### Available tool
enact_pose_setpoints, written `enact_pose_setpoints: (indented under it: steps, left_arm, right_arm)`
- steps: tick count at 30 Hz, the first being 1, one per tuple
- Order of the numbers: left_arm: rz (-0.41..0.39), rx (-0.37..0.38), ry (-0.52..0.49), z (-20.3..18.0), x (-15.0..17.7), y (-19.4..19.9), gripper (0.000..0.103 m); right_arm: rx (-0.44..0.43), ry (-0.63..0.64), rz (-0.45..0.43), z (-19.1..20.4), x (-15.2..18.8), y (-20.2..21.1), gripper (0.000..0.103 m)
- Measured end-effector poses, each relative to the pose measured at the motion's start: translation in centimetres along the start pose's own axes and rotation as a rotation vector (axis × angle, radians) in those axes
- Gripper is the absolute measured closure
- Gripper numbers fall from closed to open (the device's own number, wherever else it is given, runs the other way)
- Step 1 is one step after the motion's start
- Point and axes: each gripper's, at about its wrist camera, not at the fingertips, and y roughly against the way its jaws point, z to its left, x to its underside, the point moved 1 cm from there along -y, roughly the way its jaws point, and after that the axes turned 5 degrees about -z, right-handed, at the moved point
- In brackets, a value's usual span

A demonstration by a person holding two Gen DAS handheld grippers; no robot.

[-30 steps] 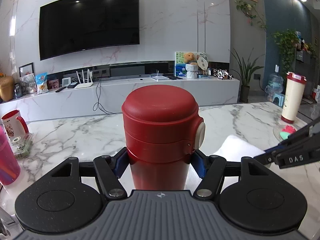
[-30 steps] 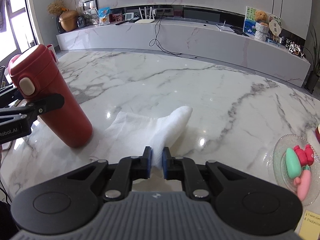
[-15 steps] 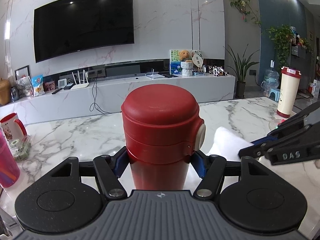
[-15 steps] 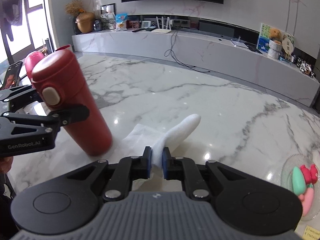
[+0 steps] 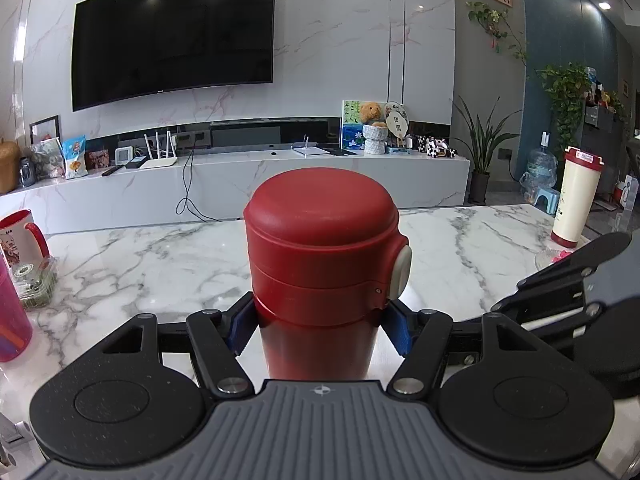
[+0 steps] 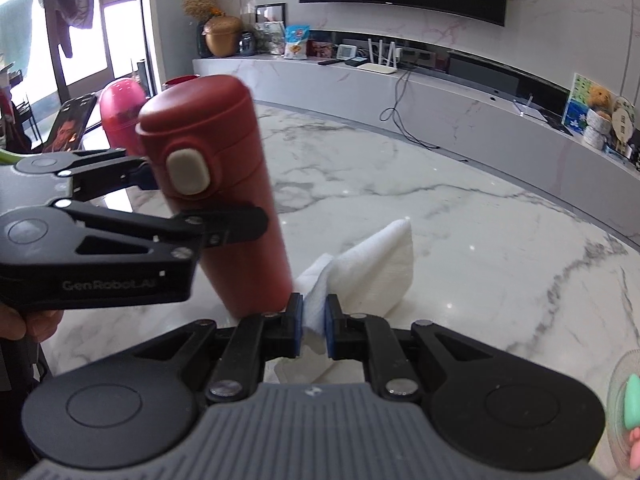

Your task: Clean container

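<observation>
Home living rm: wall-mounted TV (image 5: 174, 36) above long marble media console (image 5: 240, 184) (router, snacks, teddy bear on top), potted plants (image 5: 484, 148), marble table (image 5: 152, 264) in foreground.

The left gripper (image 5: 318, 330) clamps both pads against the red bottle (image 5: 320, 264). The right gripper (image 6: 311, 328) is closed on the white cloth (image 6: 372, 268), positioned just beside the left gripper.

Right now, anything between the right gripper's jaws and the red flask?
Only the white paper towel pinched in the right gripper; right wrist view shows it beside the red flask base, contact unclear.
</observation>
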Motion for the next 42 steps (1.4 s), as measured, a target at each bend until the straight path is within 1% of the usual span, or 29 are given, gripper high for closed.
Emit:
enact_pose_setpoints:
  steps: [8,20,21,27,34,37,42]
  left_arm:
    - [0.000,-0.001,0.012,-0.2,0.0,0.0,0.040]
    - [0.007,-0.003,0.030,-0.3,0.0,-0.2,0.040]
    - [0.008,-0.003,0.030,-0.3,0.0,-0.2,0.040]
    - [0.013,-0.006,0.034,-0.4,0.0,-0.1,0.040]
    - [0.021,-0.003,0.000,-0.6,0.0,0.1,0.040]
    - [0.027,-0.001,-0.003,-0.6,0.0,0.2,0.040]
    - [0.040,0.004,-0.001,-0.5,-0.1,0.0,0.040]
  right_arm:
    - [-0.062,0.054,0.010,2.2,0.2,-1.5,0.090]
    - [-0.115,0.066,0.111,3.2,1.6,-3.9,0.090]
    - [-0.119,0.066,0.118,3.2,1.6,-4.0,0.088]
    - [-0.120,0.088,0.131,3.2,1.9,-3.8,0.087]
    - [-0.116,0.130,0.157,2.2,1.7,-4.0,0.087]
    - [-0.100,0.154,0.170,1.6,1.8,-3.8,0.087]
    - [-0.049,0.187,0.184,0.3,1.9,-3.7,0.087]
